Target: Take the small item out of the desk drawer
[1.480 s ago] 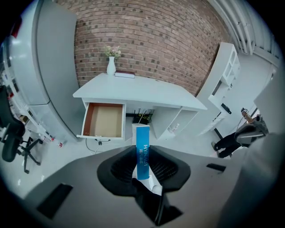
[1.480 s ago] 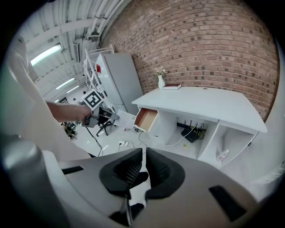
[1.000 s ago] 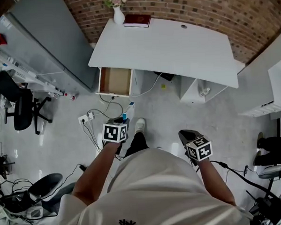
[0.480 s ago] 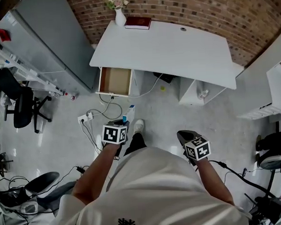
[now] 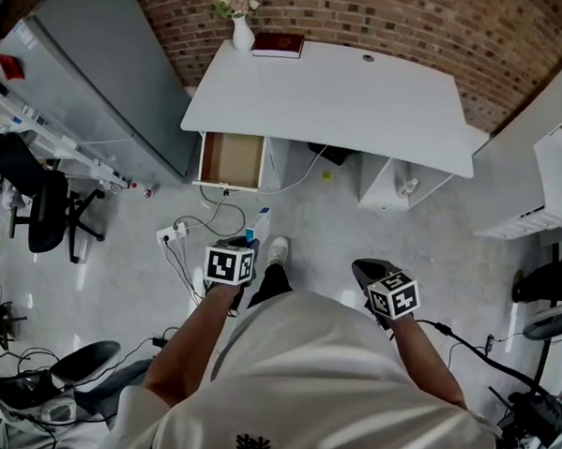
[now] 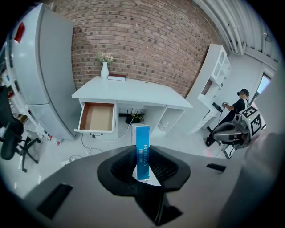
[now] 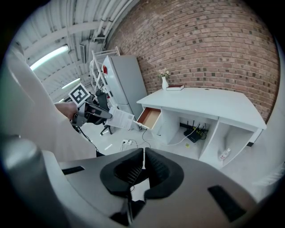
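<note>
The small item (image 6: 142, 139) is a narrow upright box with a blue face, pale print and a white side. The left gripper (image 6: 143, 156) is clamped on its lower part. The open drawer (image 6: 96, 117) is far ahead, to the left. The right gripper (image 7: 143, 153) has its jaws together, with nothing between them.

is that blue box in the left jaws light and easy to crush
The blue box looks like a thin cardboard carton, so it is probably light and would likely dent under a hard squeeze. It is tall and narrow, so it may tip if stood on end.
</note>
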Demonstrator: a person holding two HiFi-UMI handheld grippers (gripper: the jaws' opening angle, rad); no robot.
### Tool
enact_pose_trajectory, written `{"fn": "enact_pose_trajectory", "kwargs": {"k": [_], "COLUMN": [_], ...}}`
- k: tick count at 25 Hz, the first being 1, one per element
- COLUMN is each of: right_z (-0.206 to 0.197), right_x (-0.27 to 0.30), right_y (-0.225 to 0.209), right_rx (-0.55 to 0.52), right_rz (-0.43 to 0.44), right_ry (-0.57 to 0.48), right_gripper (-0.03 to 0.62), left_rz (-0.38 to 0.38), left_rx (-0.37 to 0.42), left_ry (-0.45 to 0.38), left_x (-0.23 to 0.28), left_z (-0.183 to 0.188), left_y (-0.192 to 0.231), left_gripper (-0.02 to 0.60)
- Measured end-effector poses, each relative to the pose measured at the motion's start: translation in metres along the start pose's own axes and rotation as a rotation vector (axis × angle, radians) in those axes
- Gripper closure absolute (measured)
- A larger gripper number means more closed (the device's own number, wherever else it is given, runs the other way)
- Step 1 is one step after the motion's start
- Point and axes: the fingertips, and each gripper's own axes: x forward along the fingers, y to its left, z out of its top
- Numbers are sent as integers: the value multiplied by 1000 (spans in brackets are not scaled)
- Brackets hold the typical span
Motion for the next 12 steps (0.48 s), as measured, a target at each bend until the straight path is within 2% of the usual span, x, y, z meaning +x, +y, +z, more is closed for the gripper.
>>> {"fn": "enact_pose_trajectory", "kwargs": {"k": [12], "right_z": [-6], "right_x": [0], "right_y": [-2], "right_rx": [-13], "right_rz": [16], "right_ry": [7], "right_gripper": [559], "left_rz": [5], "left_rx": [-11], "left_ry": [5], "left_x": [2], "left_z": [-5], "left_y": [-6], "left_gripper": [485]}}
